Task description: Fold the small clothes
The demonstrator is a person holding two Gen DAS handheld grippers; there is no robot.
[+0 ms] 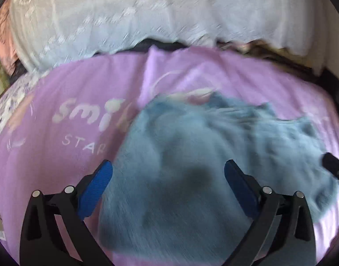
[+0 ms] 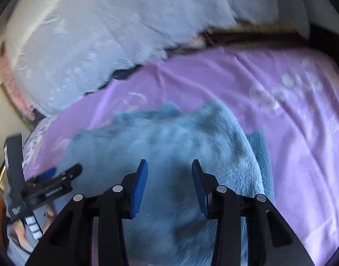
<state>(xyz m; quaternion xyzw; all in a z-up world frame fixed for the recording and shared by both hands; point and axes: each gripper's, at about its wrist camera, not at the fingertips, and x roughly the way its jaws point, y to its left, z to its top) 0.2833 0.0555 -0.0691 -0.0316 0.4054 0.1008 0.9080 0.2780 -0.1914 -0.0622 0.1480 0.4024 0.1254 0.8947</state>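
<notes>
Fluffy blue garment [image 1: 191,155] on lilac printed bedsheet [image 1: 58,155], white pillows [image 1: 125,17] behind, left gripper [image 1: 168,173] and right gripper [image 2: 169,173] both spread apart, empty

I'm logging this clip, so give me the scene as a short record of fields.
surface: purple bedsheet with white lettering
garment: fluffy blue garment, lying rumpled on the sheet
left gripper: open, above the garment, holding nothing
right gripper: open, above the garment, holding nothing
background: white blanket heaped beyond the sheet
image quality: motion-blurred
</notes>
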